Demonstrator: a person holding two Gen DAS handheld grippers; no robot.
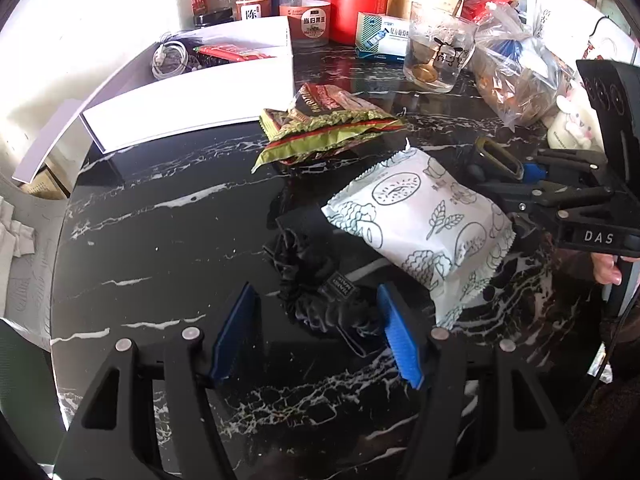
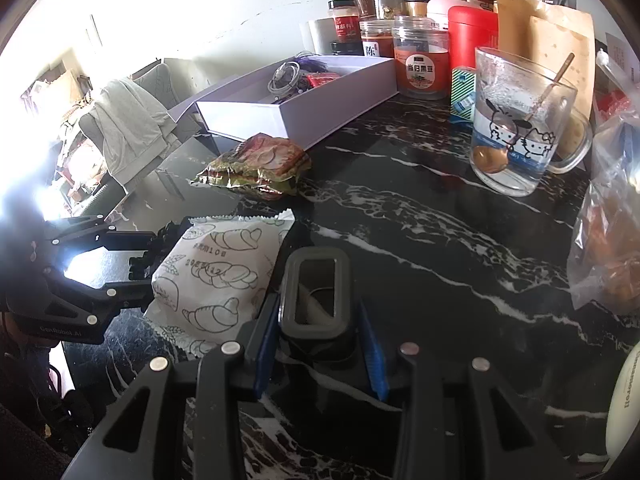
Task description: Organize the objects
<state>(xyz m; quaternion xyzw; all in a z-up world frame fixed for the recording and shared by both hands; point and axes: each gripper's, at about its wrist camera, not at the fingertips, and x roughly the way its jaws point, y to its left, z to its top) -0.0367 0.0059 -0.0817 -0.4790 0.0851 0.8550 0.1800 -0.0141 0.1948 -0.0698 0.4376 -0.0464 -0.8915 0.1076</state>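
Note:
On the black marble table (image 1: 160,220), my left gripper (image 1: 316,332) is open with its blue pads either side of a black scrunchie (image 1: 316,292). A white bread packet (image 1: 420,232) lies partly on the scrunchie; it also shows in the right wrist view (image 2: 212,280). My right gripper (image 2: 320,344) is shut on a dark grey rectangular case (image 2: 316,296), held just above the table beside the packet; the case also shows in the left wrist view (image 1: 498,156). A green and red snack bag (image 1: 328,128) lies near a white open box (image 1: 192,100).
The white box (image 2: 320,104) holds a white cable (image 2: 286,76) and red packets. A glass mug with a spoon (image 2: 516,120), jars (image 2: 418,64), a red tin (image 1: 358,0), a medicine box (image 1: 380,36) and a plastic bag (image 1: 516,76) crowd the back. A white plush toy (image 1: 572,124) sits at right.

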